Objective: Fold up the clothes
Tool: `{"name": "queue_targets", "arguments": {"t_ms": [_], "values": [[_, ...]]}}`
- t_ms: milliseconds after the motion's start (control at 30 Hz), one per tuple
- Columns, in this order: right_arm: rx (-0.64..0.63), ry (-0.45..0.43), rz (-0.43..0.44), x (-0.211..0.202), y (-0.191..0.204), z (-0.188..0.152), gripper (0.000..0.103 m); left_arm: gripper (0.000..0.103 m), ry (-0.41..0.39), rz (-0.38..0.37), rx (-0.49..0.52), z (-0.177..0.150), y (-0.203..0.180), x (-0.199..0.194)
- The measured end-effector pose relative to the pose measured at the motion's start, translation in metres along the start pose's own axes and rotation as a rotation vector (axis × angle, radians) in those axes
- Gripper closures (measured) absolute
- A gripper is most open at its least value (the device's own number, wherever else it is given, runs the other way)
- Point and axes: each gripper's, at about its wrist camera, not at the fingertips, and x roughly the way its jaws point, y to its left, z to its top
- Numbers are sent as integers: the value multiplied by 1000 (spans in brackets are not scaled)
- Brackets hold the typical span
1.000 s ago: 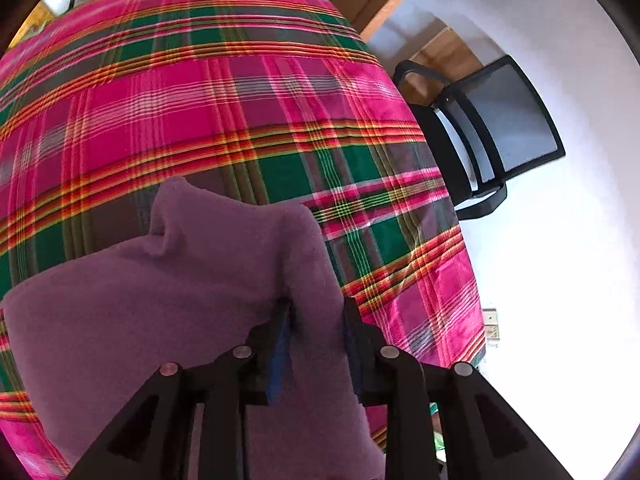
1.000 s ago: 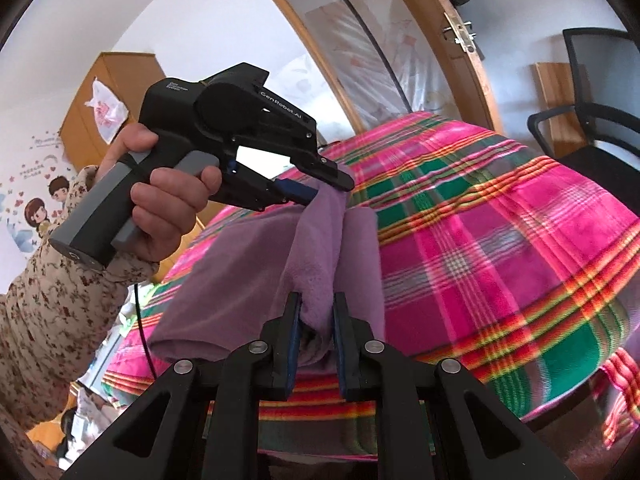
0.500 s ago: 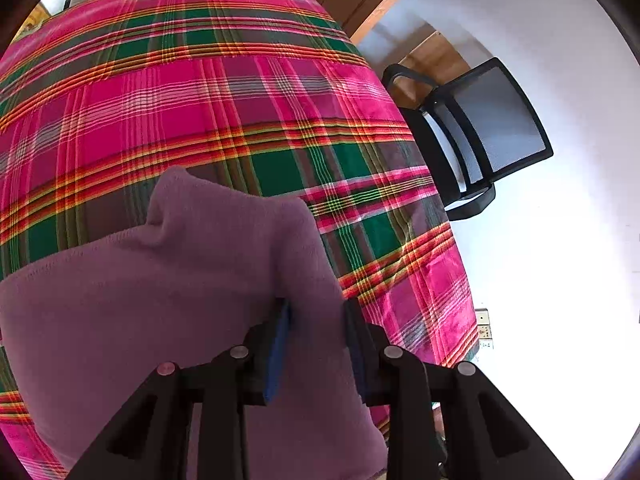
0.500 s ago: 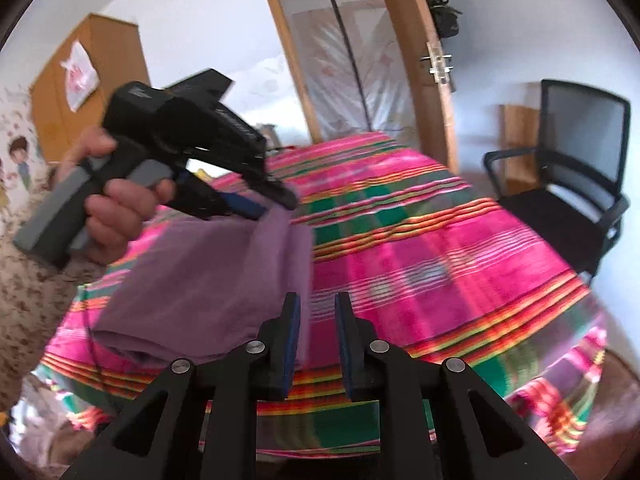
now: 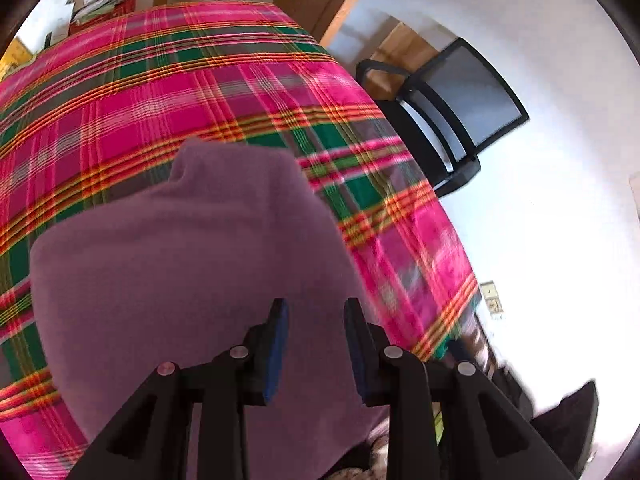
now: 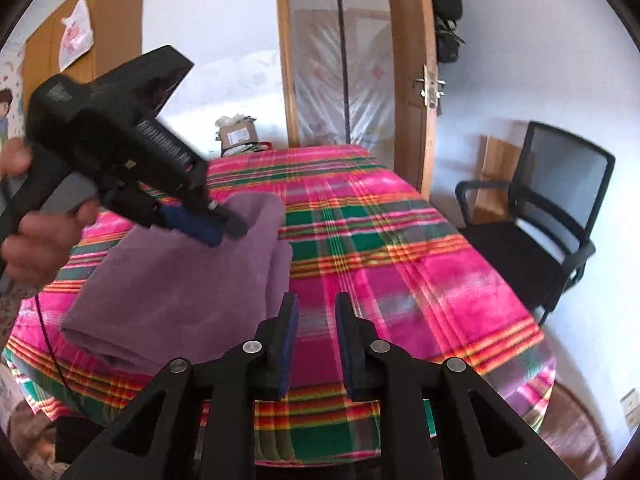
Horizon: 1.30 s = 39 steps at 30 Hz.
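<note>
Plaid bench [image 6: 400, 248]: right gripper [image 6: 316, 316] let go, jaws now apart w/ nothing between. Left gripper [image 5: 316, 320] jaws apart too, purple garment [image 6: 188, 280] lying doubled beneath them — fold looks laid.

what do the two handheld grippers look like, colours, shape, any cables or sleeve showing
Both are matte black. The right gripper has angular triangular-cutout arms, silver bolts and blue-padded fingers. The left gripper has a pistol-style grey handle, a bulky black body, faint white lettering and a thin black cable hanging below. No sleeve clearly visible.

garment [image 6: 180, 280] on table [image 6: 400, 272], chair [image 6: 552, 208] right
</note>
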Motion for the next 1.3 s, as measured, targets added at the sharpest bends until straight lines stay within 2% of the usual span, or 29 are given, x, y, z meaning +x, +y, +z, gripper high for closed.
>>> {"name": "queue_targets", "arguments": {"t_ms": [167, 300, 400, 467, 533, 733, 900, 1000, 1100, 1300], "values": [[-9, -6, 47, 0, 4, 9, 82, 74, -65, 42, -13, -46, 25, -24], [-7, -10, 97, 0, 8, 15, 82, 74, -98, 25, -83, -80, 51, -39], [-14, -11, 150, 2, 14, 18, 82, 74, -137, -18, -140, -100, 65, -50], [-21, 9, 193, 6, 21, 16, 82, 74, -154, -12, -130, -110, 66, -52], [-29, 47, 201, 14, 26, 12, 82, 74, -171, -6, -120, -119, 66, -54], [-77, 152, 153, 35, 31, -8, 80, 74, -177, 4, -84, -136, 67, -41], [-111, 136, 133, 25, 39, -6, 79, 75, -182, 31, -60, -147, 60, -42], [-147, 136, 134, 21, 45, -6, 79, 75, -157, 45, -45, -154, 62, -37], [-170, 159, 118, 26, 48, -11, 79, 75, -143, -8, -93, -160, 73, -38], [-147, 158, 141, 22, 42, -8, 79, 75, -259, -18, -112, -167, 82, -70]]}}
